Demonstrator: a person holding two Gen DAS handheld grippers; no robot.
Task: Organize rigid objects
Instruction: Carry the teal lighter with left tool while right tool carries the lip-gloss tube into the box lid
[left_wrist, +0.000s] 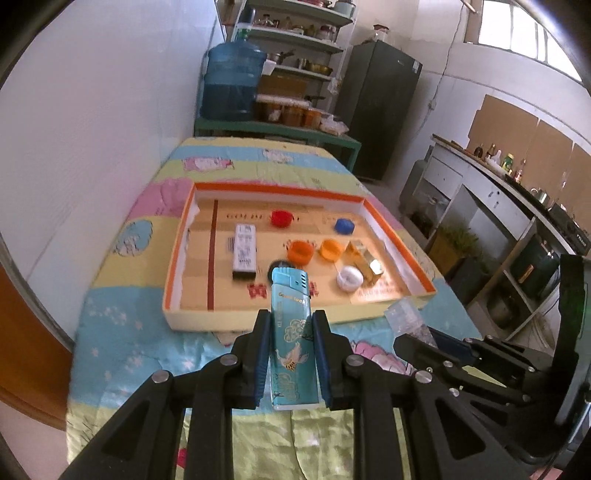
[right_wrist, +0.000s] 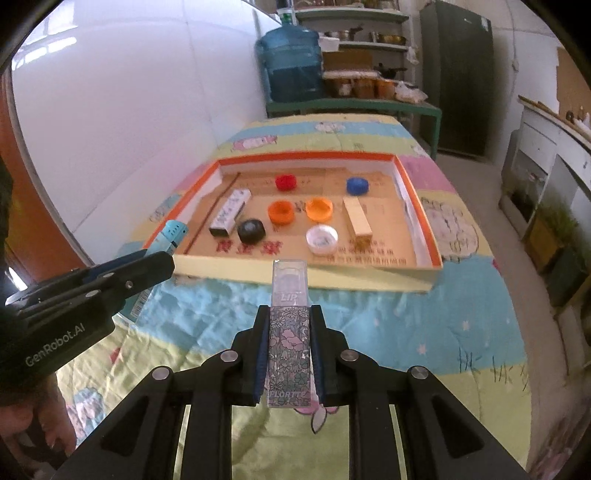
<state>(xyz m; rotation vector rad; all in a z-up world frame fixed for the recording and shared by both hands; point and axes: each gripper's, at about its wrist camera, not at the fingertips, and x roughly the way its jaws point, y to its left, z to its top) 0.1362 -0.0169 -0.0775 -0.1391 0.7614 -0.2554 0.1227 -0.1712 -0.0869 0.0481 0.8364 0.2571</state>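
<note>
Turquoise and gold catch the eye first: the left gripper (left_wrist: 290, 328) is pinching a turquoise lighter (left_wrist: 291, 332) printed with a crane, its pads pressed against both long sides, the metal head poking out past the fingertips above the near edge of the tray. Beside it the right gripper (right_wrist: 289, 325) is clamped the same way on a clear lip-product box (right_wrist: 289, 325) with a flowery pattern, the see-through top end jutting forward, also short of the tray. Both are held off the pastel cartoon bedspread (right_wrist: 424, 325) that covers the table. The shallow cardboard tray (right_wrist: 306, 275), orange along its rim, lies just ahead. Inside it sit a red cap (right_wrist: 286, 182) and a blue cap (right_wrist: 357, 185) towards the far side, two orange caps (right_wrist: 281, 212) in the middle, a white cap (right_wrist: 322, 240) and a black cap (right_wrist: 251, 230) nearer, a long white box (right_wrist: 229, 212) on the left and a gold box (right_wrist: 357, 221) on the right.
</note>
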